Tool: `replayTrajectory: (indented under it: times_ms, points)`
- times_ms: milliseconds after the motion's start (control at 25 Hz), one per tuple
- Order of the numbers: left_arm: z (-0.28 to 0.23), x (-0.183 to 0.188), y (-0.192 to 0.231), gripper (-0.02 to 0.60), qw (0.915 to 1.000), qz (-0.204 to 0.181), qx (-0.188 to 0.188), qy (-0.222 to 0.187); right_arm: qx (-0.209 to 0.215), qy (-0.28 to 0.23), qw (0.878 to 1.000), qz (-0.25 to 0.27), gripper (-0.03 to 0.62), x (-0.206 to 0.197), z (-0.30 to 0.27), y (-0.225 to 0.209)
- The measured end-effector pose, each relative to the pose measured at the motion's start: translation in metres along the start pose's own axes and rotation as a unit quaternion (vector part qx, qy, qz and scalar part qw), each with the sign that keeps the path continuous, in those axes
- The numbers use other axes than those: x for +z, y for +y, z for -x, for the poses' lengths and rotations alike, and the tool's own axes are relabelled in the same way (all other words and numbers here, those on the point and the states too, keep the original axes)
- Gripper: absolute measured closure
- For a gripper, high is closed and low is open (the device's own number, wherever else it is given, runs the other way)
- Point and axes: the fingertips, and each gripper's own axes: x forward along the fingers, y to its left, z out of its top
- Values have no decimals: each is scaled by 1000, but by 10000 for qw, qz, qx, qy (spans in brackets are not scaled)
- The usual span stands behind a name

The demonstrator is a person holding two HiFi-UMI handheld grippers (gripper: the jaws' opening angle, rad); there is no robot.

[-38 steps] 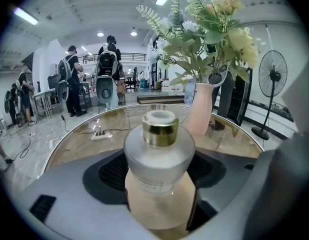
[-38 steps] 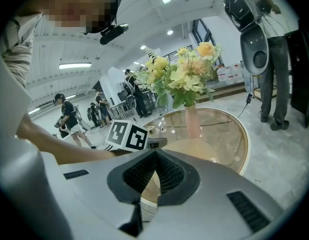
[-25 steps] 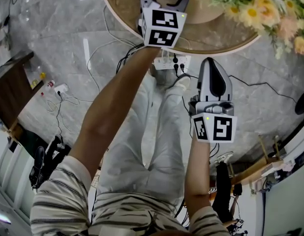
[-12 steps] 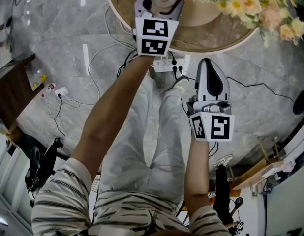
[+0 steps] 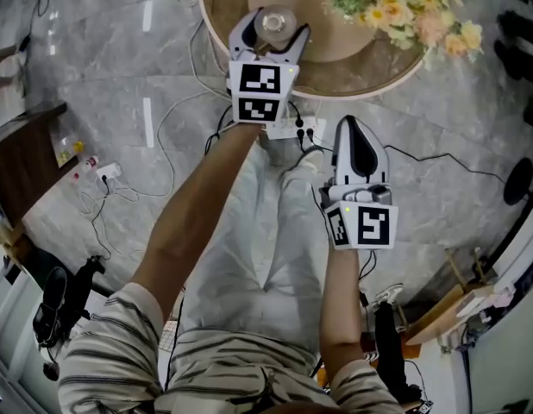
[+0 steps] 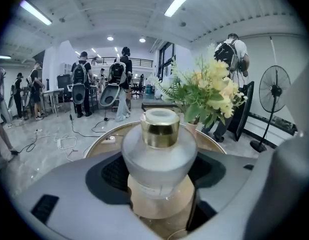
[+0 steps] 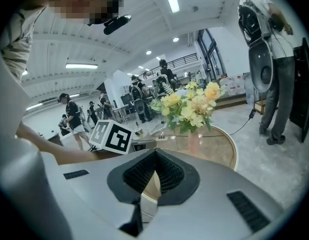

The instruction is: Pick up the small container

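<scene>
Left tool at the grasp. The small container (image 6: 159, 156), a frosted bottle with a gold cap (image 6: 160, 129), is seen upright between the two jaws of the left tool (image 5: 272, 26). Its wide shoulder is flanked by the dark ribbed pads (image 6: 107, 174), and its body appears to be met by them on both sides, so the left tool is judged to be clenched on it. The cap stands above the jaws and is not gripped.

The bottle is seated deep in the jaw gap, close to the tool body and centred between the pads. Whether its base rests on the lighter round disc (image 6: 144, 214) directly under the tool or has been raised off it cannot be told.

For the lift, the pressure is best applied on the body below the shoulder, since the frosted glass is likely to be smooth and the taper could let it slide. The tool should be raised straight up with the bottle held upright. A sideways sweep is to be avoided, because the flowers (image 5: 404, 7) stand on the round worktop (image 5: 370, 67) just beyond the tool and to its right.

The right tool (image 7: 154, 176) is shown with its jaws pressed together and nothing between them. It is held well back from the container, off the worktop edge and over the floor (image 5: 94, 76), and is judged to have no part in this step.
</scene>
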Motion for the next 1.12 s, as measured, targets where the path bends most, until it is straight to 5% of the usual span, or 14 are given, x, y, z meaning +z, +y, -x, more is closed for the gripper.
replayTrajectory:
  times_ms: [1120]
  points:
    - [217, 155, -24, 256, 9973, 293, 237, -628, 66, -722, 9969, 294, 586, 155, 110, 68]
